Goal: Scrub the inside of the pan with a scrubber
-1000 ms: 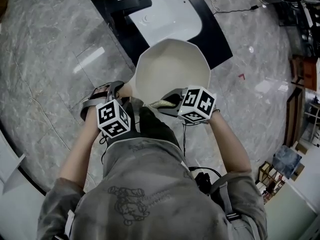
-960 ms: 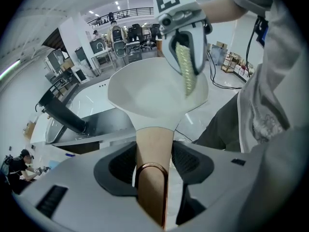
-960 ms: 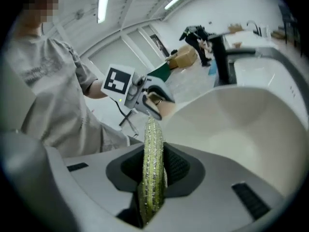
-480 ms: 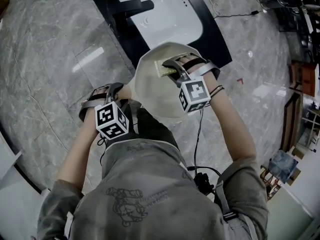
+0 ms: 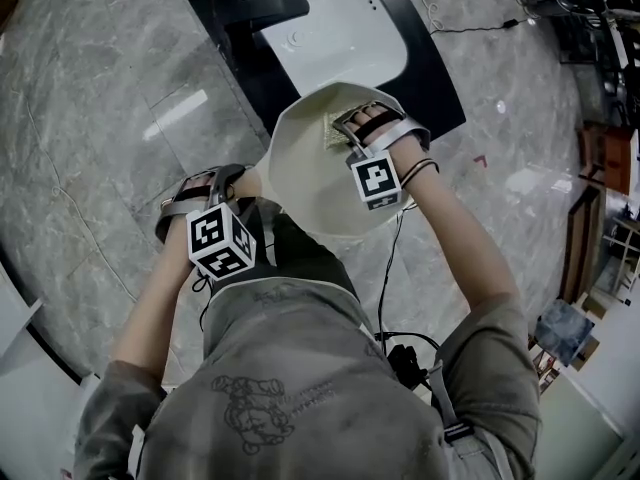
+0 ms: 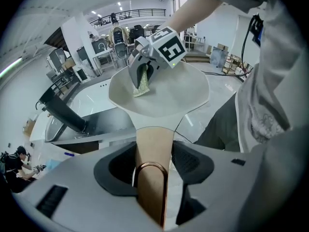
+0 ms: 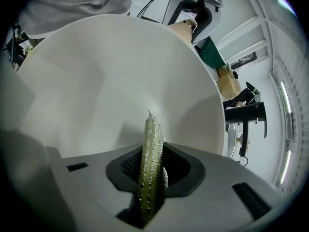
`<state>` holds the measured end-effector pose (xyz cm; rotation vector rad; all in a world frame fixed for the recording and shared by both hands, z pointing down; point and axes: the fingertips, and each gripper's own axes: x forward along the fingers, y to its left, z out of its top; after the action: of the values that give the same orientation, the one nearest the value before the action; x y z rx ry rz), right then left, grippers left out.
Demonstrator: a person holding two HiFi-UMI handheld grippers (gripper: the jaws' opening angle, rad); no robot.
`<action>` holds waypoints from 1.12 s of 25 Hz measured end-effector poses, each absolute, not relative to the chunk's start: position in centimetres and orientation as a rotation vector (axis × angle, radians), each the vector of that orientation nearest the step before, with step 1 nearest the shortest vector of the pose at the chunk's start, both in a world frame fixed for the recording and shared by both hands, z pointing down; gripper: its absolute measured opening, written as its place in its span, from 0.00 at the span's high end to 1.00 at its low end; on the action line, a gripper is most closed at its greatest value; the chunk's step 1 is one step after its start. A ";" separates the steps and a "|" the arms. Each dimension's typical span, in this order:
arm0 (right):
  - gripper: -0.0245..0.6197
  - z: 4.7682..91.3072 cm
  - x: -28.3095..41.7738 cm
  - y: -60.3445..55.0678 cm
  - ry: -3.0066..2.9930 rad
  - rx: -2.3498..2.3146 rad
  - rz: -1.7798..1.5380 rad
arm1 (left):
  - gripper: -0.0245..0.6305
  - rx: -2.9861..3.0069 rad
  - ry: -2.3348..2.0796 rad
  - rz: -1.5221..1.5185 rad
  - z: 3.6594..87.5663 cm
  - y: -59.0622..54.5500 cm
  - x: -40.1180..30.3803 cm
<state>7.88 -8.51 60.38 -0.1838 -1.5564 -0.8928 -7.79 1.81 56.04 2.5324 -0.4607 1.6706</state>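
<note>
**A:** Pan [image 5: 300, 183] was hanging in the air, in front of the sink [image 5: 330, 28]?

**B:** Yes, open side up. The left gripper [image 6: 153, 166] was clamped on its tan handle [image 6: 154, 144], jaws set wide around it.

**A:** And the scrubber [image 7: 152, 134]?

**B:** It was pinched edge-on in the right gripper [image 7: 153, 167], jaws closed tight on it. Its tip was at the inner wall on the side far from the handle, though I couldn't confirm contact.

**A:** How should the scrubbing have gone?

**B:** My judgement was to lay the pad's flat face on the wall, not its edge. Then sweep overlapping arcs down to the base. The handle needed bracing firmly, so the pan wouldn't twist under the pressure.
</note>
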 end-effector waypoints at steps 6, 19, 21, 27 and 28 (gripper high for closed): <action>0.83 61.0 11.9 -7.2 -1.485 -0.190 -0.766 | 0.61 2.526 -0.468 1.658 56.1 1.8 -8.0; 0.83 60.2 14.0 2.0 -1.643 -0.074 -0.171 | 0.61 2.513 -0.472 1.675 56.1 2.0 -8.1; 0.83 60.2 13.3 3.6 -1.675 -0.071 -0.086 | 0.61 2.513 -0.473 1.676 56.1 2.0 -8.1; 0.83 59.8 9.5 7.8 -1.818 -0.010 0.308 | 0.61 2.510 -0.465 1.677 56.3 2.0 -8.1; 0.83 59.7 8.6 8.2 -1.841 0.000 0.359 | 0.61 2.510 -0.463 1.680 56.3 1.9 -8.1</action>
<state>8.65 8.17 59.68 0.0001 -1.8410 0.3585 -8.13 1.89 56.26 2.5103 -0.4627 1.6797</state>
